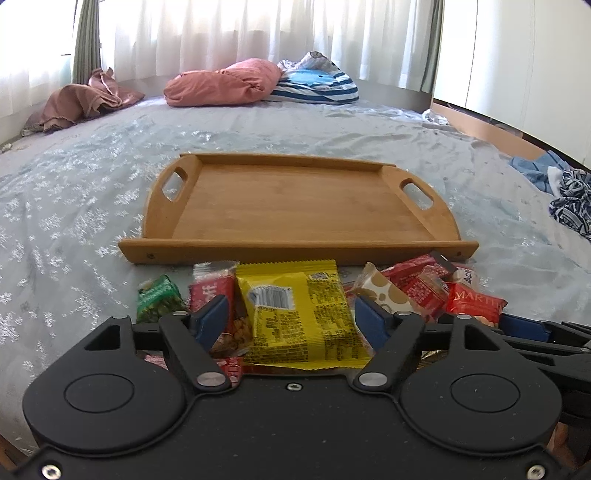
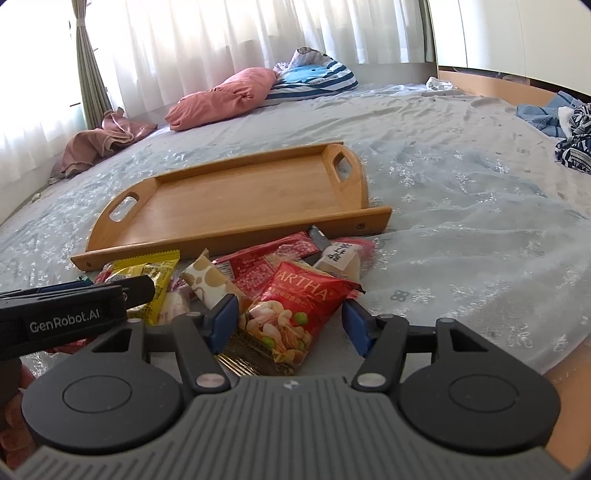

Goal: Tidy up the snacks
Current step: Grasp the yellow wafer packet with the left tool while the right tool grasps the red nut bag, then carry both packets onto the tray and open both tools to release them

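pink pillow [image 1: 221, 83]; striped cushion [image 1: 317, 83]; white curtains [image 1: 258, 33]; blue clothes [image 2: 546, 114]; bedsheet [image 1: 74, 192]

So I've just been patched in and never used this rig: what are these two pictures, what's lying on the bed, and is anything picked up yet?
Each picture comes from a camera riding on a hand-held gripper, looking out along its two blue-padded fingers. One view is from the left hand-held gripper, the other from the right hand-held gripper. On the bedsheet lies a wooden tray with nothing in it, and a pile of snack packets in front of it. The left fingers straddle a yellow packet; the right ones straddle a red nut packet. The pads don't appear to press on either, so nothing looks picked up yet.
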The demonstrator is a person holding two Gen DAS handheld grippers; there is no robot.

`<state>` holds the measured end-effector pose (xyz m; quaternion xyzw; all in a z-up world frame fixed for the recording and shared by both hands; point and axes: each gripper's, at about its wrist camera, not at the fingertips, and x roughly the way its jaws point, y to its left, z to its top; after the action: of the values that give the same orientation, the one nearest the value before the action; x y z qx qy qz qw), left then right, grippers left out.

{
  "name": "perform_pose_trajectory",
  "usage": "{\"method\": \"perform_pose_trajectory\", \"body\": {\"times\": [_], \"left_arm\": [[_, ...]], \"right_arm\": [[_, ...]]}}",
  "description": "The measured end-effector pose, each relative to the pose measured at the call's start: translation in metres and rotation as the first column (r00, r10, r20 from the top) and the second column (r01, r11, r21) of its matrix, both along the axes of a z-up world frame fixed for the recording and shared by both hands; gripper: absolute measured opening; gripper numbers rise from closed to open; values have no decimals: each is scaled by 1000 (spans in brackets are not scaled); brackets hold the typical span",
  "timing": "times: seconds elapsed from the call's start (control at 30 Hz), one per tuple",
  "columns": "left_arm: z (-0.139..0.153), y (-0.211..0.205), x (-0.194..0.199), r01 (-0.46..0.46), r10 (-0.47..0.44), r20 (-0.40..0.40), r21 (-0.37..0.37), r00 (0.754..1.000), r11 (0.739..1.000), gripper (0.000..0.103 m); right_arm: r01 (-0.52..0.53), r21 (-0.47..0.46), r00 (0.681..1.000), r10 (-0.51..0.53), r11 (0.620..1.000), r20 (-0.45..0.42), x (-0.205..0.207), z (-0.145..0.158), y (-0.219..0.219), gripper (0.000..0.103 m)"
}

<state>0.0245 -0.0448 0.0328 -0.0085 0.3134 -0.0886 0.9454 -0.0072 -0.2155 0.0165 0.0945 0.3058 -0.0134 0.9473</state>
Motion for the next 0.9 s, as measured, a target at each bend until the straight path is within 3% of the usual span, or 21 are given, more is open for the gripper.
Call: {"method": "perform_pose_trajectory", "body": {"times": [0.23, 0.37, 0.9], "left_arm": [[-5, -5, 4, 20, -20, -14, -9, 1000, 1000, 57], [-5, -3, 3, 24, -25, -17, -12, 1000, 1000, 54], [-5, -4, 2, 25, -25, -15, 0, 1000, 1000, 54]], "right_arm": [[4, -3, 1000, -4, 1000, 5, -6, 1, -5, 69], [4, 8, 1000, -4, 1000, 3, -6, 0, -8, 69], [-12, 34, 1000, 12, 999, -9, -3, -4, -5, 68]]}}
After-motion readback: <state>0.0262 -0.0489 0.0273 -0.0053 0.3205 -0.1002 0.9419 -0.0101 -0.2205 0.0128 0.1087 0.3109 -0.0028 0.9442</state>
